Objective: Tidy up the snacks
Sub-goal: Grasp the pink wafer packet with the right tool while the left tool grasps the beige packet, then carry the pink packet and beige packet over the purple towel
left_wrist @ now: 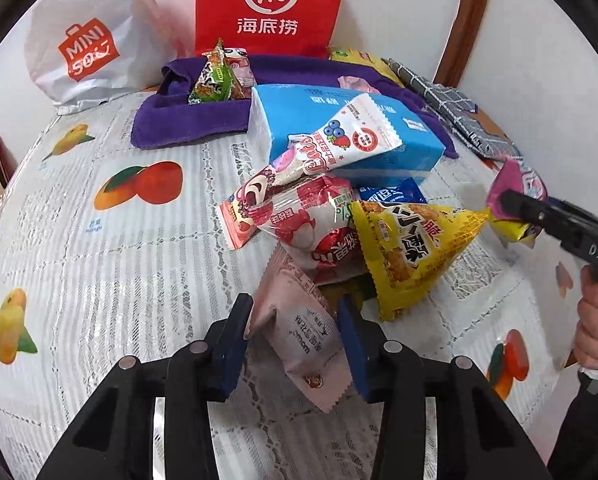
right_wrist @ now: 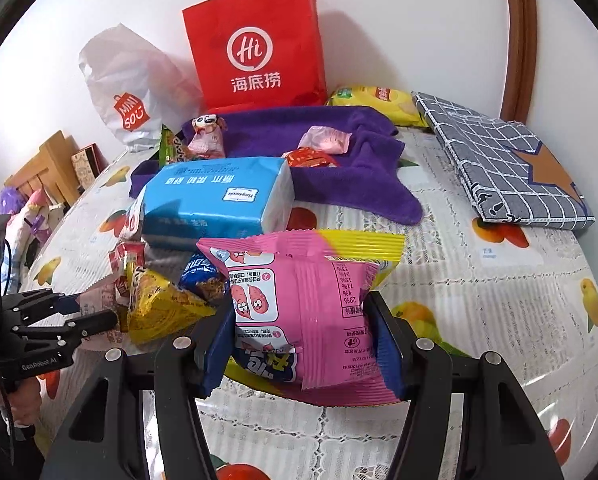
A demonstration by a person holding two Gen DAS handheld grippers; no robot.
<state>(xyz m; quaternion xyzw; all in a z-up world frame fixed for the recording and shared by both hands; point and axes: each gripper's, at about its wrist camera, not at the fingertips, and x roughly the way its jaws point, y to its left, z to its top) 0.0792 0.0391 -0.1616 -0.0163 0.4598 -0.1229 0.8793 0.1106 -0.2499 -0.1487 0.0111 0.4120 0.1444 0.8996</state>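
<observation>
A pile of snack packets lies mid-table: a yellow triangular pack [left_wrist: 411, 248], a lychee pack [left_wrist: 315, 220] and a long strawberry bar [left_wrist: 339, 140]. My left gripper [left_wrist: 295, 320] has its fingers around a pale pink packet [left_wrist: 299, 332], touching its sides. My right gripper [right_wrist: 303, 324] is shut on a pink and yellow sweet-potato snack bag [right_wrist: 303, 304], held above the table. It also shows in the left wrist view [left_wrist: 519, 196]. A purple towel [right_wrist: 339, 160] behind carries several snacks.
A blue tissue pack [right_wrist: 215, 196] sits behind the pile. A red paper bag [right_wrist: 255, 44] and a white Miniso bag [right_wrist: 127, 92] stand against the wall. A folded checked cloth [right_wrist: 499, 160] and a yellow chip bag [right_wrist: 379, 100] lie far right.
</observation>
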